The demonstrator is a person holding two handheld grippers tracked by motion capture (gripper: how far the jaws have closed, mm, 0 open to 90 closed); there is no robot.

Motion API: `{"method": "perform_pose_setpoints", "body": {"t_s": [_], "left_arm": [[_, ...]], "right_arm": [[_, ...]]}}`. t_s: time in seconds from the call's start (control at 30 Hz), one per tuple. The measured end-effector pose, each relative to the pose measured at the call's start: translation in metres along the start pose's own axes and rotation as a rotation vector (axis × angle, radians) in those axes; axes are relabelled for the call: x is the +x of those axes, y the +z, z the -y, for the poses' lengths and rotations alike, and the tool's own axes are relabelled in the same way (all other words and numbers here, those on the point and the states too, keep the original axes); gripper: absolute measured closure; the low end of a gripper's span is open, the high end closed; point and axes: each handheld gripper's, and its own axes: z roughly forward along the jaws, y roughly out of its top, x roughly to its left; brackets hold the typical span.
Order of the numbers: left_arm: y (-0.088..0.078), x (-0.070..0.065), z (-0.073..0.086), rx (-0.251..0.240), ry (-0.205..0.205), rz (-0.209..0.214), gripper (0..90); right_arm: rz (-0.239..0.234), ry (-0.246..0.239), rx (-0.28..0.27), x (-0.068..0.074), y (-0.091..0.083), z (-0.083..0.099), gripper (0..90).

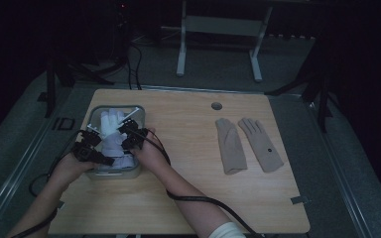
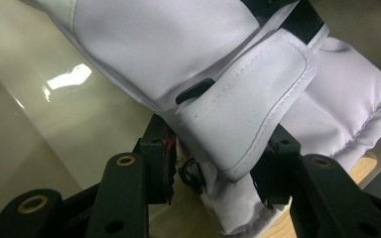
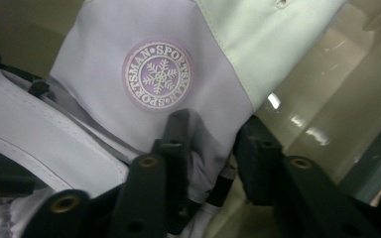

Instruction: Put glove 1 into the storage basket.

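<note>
- Wooden table in a dim room; landmark here is the clear bin at its left side.
- In the bin: a white padded glove, fingers pointing to the far end, cuff toward the near end.
- Left gripper at the bin's near-left corner, held in the left hand; jaws clamped on the glove's cuff.
- From the left gripper view: cuff strap pinched between the two black jaws, quilted cuff fabric bulging out to the right, black tab just above the strap, bin wall glossy behind.
- Right gripper at the bin's near-right side, held in the right hand; jaws around a fold of the same glove, just beside the left gripper's hold.
- From the right gripper view: glove fabric gathered between the jaws, round snowflake badge reading SPORTSMAN just above them, paler panel at upper right, bin wall beyond.
- Both grippers close together over the bin's near end, nearly touching.
- Cables trailing from the grippers back along the forearms to the table's near edge.
- Well to the right of the bin: two beige gloves flat on the table, side by side, fingers toward the far edge; right one bearing a small dark dot.
- Farther than the beige gloves, near the far edge: a round grommet hole.
</note>
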Motion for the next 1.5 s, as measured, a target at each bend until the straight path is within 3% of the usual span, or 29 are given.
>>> {"method": "perform_pose_setpoints", "body": {"t_s": [0.13,0.2,0.33,0.4,0.47,0.57,0.83,0.93,1.07,1.1,1.2,1.23,1.4,1.5], "left_arm": [[-0.01,-0.001,0.003,-0.033,-0.002,-0.034,50.2],[-0.017,-0.003,0.005,-0.069,-0.006,-0.058,45.9],[-0.032,-0.011,0.006,-0.159,-0.029,-0.066,37.5],[-0.037,-0.016,0.006,-0.195,-0.025,-0.05,31.9],[-0.04,-0.022,0.005,-0.221,-0.024,-0.049,29.0],[-0.043,-0.03,0.003,-0.267,-0.02,-0.044,31.9],[-0.04,-0.054,-0.006,-0.313,0.018,-0.009,34.1],[-0.037,-0.065,-0.011,-0.325,0.036,0.015,28.1],[-0.031,-0.08,-0.019,-0.338,0.039,0.103,16.4],[-0.029,-0.082,-0.02,-0.342,0.044,0.109,14.2],[-0.024,-0.091,-0.023,-0.342,0.064,0.112,14.0],[-0.018,-0.097,-0.025,-0.35,0.087,0.091,14.0],[-0.005,-0.116,-0.026,-0.393,0.14,0.116,14.0],[0.003,-0.128,-0.027,-0.404,0.183,0.107,14.0]], "right_arm": [[0.005,-0.039,-0.029,0.0,-0.009,-0.004,47.9],[-0.027,-0.035,-0.06,-0.004,-0.016,-0.006,40.8],[-0.046,-0.036,-0.081,-0.008,-0.029,-0.008,26.8],[-0.08,-0.047,-0.085,-0.01,-0.035,-0.008,18.9],[-0.079,-0.053,-0.092,-0.011,-0.042,-0.007,18.8],[-0.089,-0.063,-0.131,-0.014,-0.053,-0.004,16.9],[-0.082,-0.111,-0.185,-0.028,-0.075,0.009,14.9],[-0.079,-0.12,-0.191,-0.034,-0.081,0.016,13.8],[-0.078,-0.106,-0.187,-0.044,-0.091,0.026,14.0],[-0.081,-0.097,-0.177,-0.047,-0.093,0.028,14.3],[-0.079,-0.087,-0.165,-0.052,-0.098,0.034,14.3],[-0.067,-0.087,-0.164,-0.054,-0.101,0.036,14.3],[-0.044,-0.064,-0.198,-0.074,-0.117,0.055,14.3],[-0.018,-0.06,-0.203,-0.084,-0.123,0.065,14.3]]}}
